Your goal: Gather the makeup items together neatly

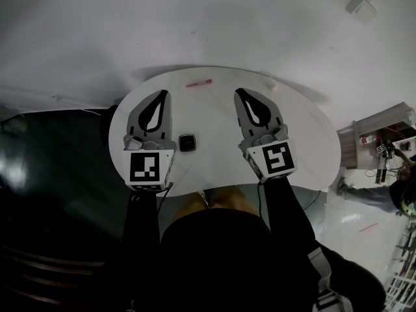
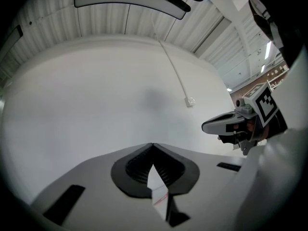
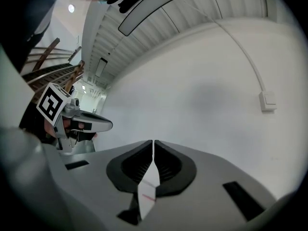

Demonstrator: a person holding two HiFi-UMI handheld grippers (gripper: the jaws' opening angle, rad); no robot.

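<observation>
Three small items lie on the round white table. A thin pink stick rests near the far edge, a small black square case sits between the two grippers, and a tiny white piece is at the far right. My left gripper hovers over the table's left side, shut with nothing in it. My right gripper is over the middle right, also shut and empty. The jaw tips meet in the left gripper view and in the right gripper view.
Both gripper views look at a white wall with a cable running down to a small socket. Dark floor lies to the table's left, and a shelf with bottles stands at the right. The person's body is at the near edge.
</observation>
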